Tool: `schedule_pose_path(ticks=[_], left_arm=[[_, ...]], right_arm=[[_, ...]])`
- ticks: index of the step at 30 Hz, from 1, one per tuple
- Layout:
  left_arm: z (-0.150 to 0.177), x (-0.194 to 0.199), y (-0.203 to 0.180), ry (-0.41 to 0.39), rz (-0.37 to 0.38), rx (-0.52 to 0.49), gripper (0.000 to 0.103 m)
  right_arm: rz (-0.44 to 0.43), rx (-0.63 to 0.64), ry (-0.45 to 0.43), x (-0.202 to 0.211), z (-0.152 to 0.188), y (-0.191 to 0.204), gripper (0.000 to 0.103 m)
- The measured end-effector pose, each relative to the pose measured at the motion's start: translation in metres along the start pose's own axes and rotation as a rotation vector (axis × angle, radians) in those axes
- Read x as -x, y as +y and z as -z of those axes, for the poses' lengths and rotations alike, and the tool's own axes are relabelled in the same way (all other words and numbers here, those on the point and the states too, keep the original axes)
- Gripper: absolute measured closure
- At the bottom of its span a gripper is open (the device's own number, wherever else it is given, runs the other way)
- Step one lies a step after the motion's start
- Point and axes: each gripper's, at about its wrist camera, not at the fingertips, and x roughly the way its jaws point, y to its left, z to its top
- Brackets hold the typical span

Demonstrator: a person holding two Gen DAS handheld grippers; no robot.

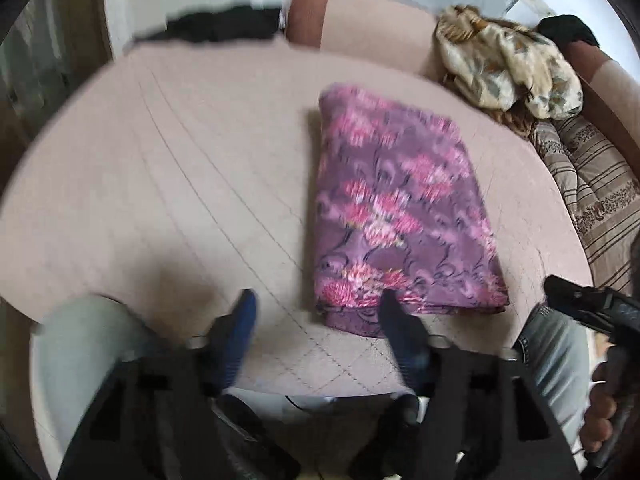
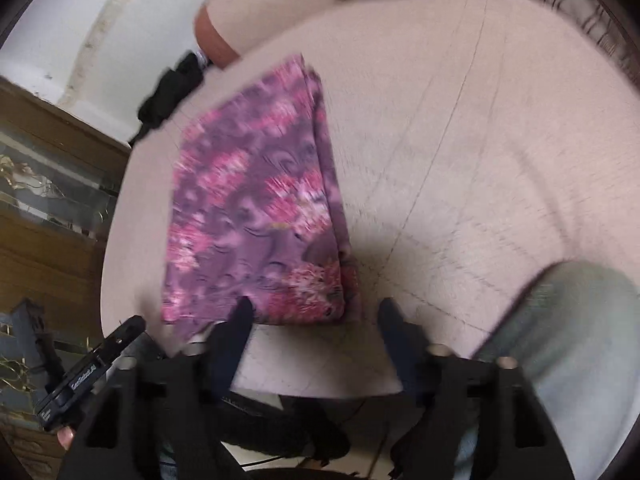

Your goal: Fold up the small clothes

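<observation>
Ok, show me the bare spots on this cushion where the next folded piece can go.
Bare cushion lies left of the purple floral cloth, out to the black garment at the far edge. In the right wrist view, another wide bare stretch lies right of the cloth. It is crowded at the far right, around the beige floral bundle and striped fabric.
</observation>
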Motion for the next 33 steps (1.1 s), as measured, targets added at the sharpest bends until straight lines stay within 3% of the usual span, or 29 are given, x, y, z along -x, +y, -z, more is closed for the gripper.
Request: schedule_pose_path(ticks=[6,12,20,26,33], left_arm=[[-0.004,0.065,-0.026,-0.109,-0.045,-0.038,0.021],[0.0,0.117,-0.041,-0.191,-0.102,-0.076,0.018],[0.012,0.179,-0.047,-0.335,-0.177,-0.089,0.016],[0.018,0.2,-0.049,-0.337,-0.134,-0.073,0.016],[0.02,0.202,-0.053,-0.305,-0.129,-0.086,0.016]], right_arm=[[0.026,0.096,-0.116,0.066,0.013,0.043,0.021],[0.087,0.209,-0.266,0.141,0.044,0.091,0.018],[0.149,0.244,-0.371,0.195,0.074,0.126,0.017],[0.157,0.32,-0.43,0.218,0.086,0.147,0.017],[0.186,0.343,-0.424,0.22,0.093,0.156,0.017]])
